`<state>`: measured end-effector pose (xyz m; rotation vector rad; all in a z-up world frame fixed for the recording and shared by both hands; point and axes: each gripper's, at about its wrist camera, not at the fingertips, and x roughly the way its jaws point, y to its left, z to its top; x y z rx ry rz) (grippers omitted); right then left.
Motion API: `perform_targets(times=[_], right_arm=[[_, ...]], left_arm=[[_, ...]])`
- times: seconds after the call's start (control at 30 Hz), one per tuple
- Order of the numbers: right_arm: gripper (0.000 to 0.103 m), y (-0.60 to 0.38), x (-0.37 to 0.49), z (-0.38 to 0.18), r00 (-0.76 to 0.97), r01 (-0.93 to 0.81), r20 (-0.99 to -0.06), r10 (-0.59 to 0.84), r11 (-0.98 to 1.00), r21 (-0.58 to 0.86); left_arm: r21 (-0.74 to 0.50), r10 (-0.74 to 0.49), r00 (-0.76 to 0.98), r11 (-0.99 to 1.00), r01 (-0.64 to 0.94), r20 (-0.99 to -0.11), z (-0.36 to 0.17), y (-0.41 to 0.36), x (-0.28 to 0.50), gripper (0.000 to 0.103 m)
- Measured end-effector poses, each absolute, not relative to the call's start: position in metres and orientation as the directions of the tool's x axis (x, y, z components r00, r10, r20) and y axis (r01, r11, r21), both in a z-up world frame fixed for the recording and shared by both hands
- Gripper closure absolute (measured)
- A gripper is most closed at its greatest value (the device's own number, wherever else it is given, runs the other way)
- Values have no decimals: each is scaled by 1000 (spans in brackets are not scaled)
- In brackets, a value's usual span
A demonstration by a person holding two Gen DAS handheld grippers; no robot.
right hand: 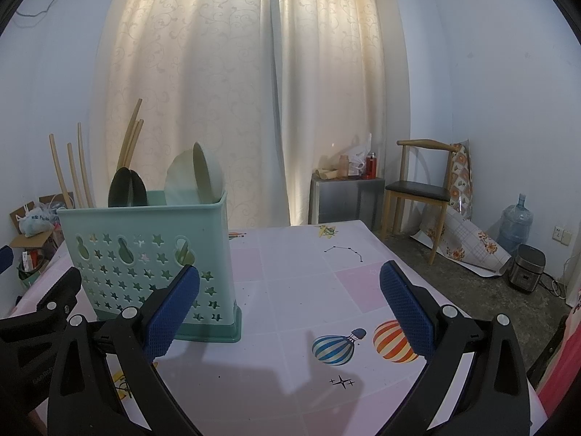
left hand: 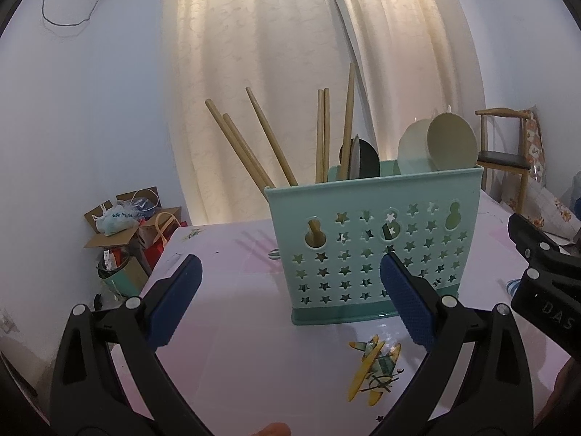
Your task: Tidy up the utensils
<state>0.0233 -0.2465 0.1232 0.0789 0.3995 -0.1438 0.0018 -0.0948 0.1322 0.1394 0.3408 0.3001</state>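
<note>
Utensils sorted into teal star-cut caddy (left hand: 374, 247) on the tabletop (left hand: 232, 309): chopsticks (left hand: 254, 141) left, dark spoons (left hand: 359, 158) middle, pale spoons (left hand: 435, 145) right, kept by type. Left gripper (left hand: 290, 305) and right gripper (right hand: 290, 309) spread wide, empty; apparently nothing left to load.

2 low wrist views toward the curtain (right hand: 254, 91), both near the shared caddy (left hand: 374, 243) (12 o'clock left view, 10 o'clock right view)

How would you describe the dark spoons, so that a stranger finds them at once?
On the pink table stands a teal basket with star-shaped holes. In its middle section, between the wooden chopsticks and the pale spoons, stand the dark spoons: the only black, rounded things there.
</note>
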Motion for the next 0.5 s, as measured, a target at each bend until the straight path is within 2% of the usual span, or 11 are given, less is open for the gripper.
perform_targets(times=[0.5], right_arm=[[6, -246, 22, 123, 911, 155, -393, -124, 987, 47]], left_arm=[[183, 307, 897, 948, -260, -318, 131, -94, 3, 8]])
